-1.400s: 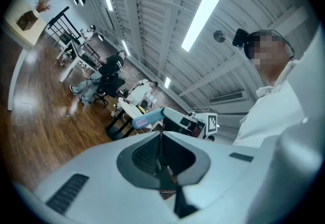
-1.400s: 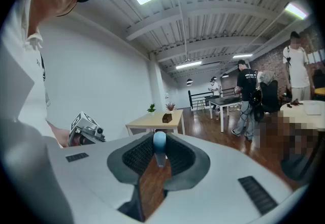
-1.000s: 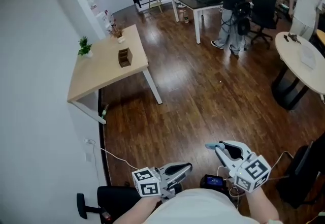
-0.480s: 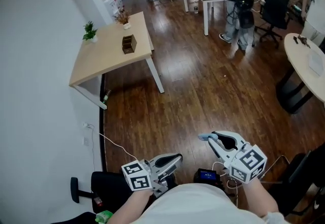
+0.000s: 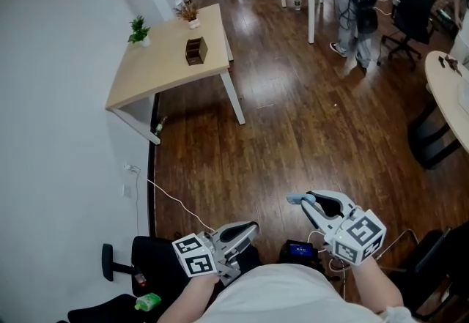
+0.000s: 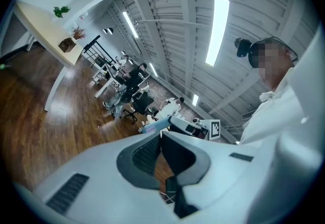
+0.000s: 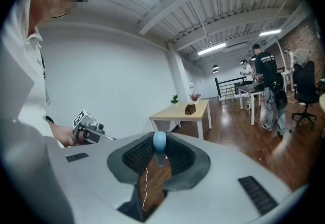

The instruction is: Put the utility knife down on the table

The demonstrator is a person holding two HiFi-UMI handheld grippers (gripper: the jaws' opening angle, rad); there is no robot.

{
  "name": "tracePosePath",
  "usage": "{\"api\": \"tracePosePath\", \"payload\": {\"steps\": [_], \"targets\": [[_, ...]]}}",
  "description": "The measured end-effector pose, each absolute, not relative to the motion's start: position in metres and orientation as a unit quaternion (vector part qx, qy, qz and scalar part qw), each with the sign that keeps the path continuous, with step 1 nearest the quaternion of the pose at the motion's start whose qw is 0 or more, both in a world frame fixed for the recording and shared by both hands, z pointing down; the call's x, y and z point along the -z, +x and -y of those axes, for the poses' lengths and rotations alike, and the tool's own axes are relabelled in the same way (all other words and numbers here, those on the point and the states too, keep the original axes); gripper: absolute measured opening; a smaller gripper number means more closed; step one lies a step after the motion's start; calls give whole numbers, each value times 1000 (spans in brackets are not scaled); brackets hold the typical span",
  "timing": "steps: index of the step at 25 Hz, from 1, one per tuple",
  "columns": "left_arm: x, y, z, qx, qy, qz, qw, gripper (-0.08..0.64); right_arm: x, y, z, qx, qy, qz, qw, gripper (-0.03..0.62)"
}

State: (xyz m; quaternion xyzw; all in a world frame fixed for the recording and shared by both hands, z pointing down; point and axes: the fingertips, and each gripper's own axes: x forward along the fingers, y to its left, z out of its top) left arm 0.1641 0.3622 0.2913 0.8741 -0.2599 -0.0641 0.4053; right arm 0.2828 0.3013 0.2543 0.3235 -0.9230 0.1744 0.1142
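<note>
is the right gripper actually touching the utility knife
Touching. In the right gripper view the right gripper has its fingers pressed on both sides of the utility knife, no gap.

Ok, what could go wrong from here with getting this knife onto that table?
The right gripper grips the utility knife with its blue end sticking out in front, so it might slip or snag on the way. The table stands well off across the floor, and a white cable lies near your path: a trip risk.

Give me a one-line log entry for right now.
right claw: shut on knife | left claw: shut, empty | table: across room | knife: not yet down
</note>
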Motion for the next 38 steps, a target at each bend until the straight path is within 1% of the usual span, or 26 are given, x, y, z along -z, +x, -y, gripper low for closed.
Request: {"api": "tracePosePath", "payload": {"steps": [6,18,25,33,38], "targets": [[-304,125,-331,75,871,267,405,5,-264,251,-274,-173,333,919,120,71],[-312,-5,-241,86,866,279,406,5,-275,128,-191,-181,326,916,150,71],[-314,-68,-209,104,863,282,407,5,-273,66,-154,-172,329,915,155,71],[-326,-120,-197,118,851,294,419,5,-279,11,-130,-168,316,918,169,70],[-330,-133,-181,125,843,307,424,5,-283,-7,-105,-169,299,923,172,71]]}}
